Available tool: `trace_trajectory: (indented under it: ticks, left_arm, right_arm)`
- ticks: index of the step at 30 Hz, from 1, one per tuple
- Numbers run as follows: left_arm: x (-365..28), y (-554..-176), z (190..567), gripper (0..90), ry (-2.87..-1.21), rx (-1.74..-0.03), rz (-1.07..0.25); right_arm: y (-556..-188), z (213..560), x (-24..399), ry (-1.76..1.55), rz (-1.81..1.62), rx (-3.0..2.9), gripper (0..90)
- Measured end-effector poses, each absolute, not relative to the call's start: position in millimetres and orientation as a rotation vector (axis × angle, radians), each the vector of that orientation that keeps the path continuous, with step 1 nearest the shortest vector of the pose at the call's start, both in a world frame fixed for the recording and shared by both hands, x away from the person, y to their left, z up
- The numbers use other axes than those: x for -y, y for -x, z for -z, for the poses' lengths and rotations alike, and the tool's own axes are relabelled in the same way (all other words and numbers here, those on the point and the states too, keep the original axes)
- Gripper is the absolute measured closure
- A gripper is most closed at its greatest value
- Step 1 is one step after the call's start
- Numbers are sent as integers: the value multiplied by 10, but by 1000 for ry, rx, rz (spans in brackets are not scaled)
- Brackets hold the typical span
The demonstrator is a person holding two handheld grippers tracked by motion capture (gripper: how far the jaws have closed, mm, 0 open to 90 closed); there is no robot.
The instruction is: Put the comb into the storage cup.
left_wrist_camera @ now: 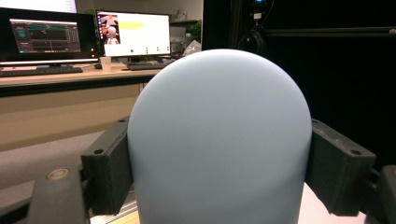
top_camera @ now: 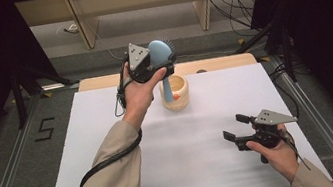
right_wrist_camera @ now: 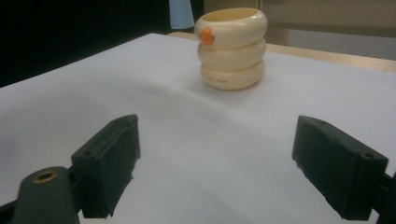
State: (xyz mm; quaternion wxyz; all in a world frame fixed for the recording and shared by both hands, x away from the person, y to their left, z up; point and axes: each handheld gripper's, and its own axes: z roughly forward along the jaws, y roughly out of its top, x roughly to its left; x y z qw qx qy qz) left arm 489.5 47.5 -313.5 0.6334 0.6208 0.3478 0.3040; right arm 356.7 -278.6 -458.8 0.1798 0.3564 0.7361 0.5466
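Fingers of the left gripper are clamped on one pale blue brush, held above one cream cup at 12 o'clock on the white desk. Right gripper fingers are spread apart, empty, at 4 o'clock. If lowered off-centre, the cup could be tipped by the handle.

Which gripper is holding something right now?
The left gripper, raised above the cream cup: its fingers clamp the pale blue brush. The right gripper is open, low over the white table.
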Motion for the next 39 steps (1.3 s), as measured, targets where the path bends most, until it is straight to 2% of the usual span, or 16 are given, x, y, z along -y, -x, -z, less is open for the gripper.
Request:
trace_trajectory:
  ticks: [39]
  left_arm:
    - [-406,-4994,3045,194,-1409,-727,-700]
  right_arm:
    - [-3573,4598,2793,-1018,-1550,-2083,160]
